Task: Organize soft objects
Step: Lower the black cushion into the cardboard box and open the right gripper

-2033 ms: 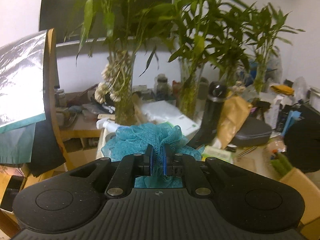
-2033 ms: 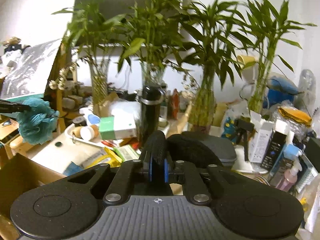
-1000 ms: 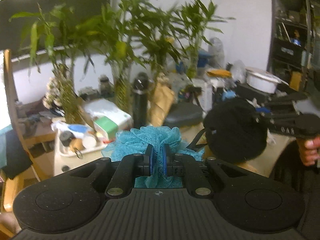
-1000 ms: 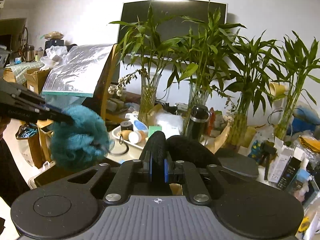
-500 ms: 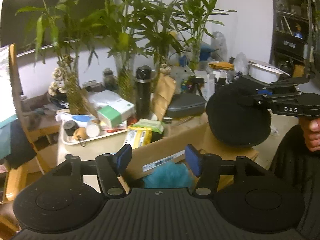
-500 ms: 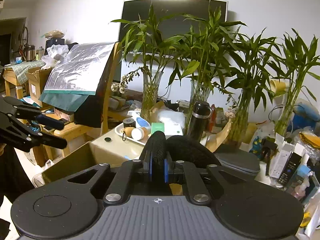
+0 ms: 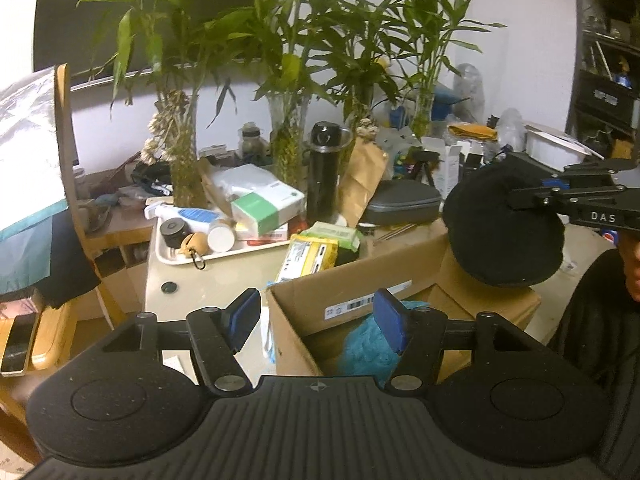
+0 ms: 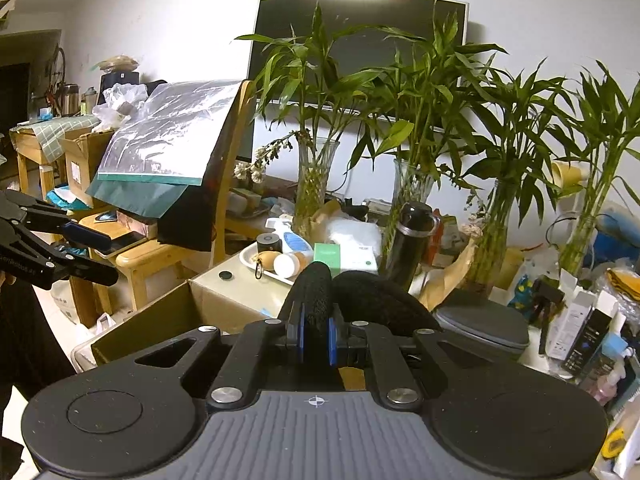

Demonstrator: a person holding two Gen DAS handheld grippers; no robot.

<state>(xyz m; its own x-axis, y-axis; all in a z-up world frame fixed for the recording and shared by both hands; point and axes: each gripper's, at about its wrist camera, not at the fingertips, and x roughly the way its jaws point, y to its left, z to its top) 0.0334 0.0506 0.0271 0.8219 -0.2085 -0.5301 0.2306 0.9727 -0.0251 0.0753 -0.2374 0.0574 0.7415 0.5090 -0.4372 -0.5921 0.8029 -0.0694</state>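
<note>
A teal mesh bath pouf (image 7: pixel 370 346) lies inside an open cardboard box (image 7: pixel 348 300), partly hidden behind my right-hand blue pad. Above the box's near left corner my left gripper (image 7: pixel 316 318) stands open with nothing between its fingers. My right gripper (image 8: pixel 315 338) is shut on a black knitted hat (image 8: pixel 360 296). The left wrist view has that hat (image 7: pixel 502 232) hanging over the box's far right flap, held by the right gripper (image 7: pixel 532 196). At the left edge of the right wrist view the open left gripper (image 8: pixel 92 256) shows.
A white tray (image 7: pixel 224 254) with bottles and jars sits on a low cabinet behind the box. Vases of bamboo (image 7: pixel 288 148), a black flask (image 7: pixel 325 168) and a grey case (image 7: pixel 402 202) crowd the table. A wooden chair (image 8: pixel 232 168) stands at left.
The left gripper let go of the teal pouf, which now lies in the box, and its jaws stand wide. It drew back and to the left. The right gripper kept still with the hat.
</note>
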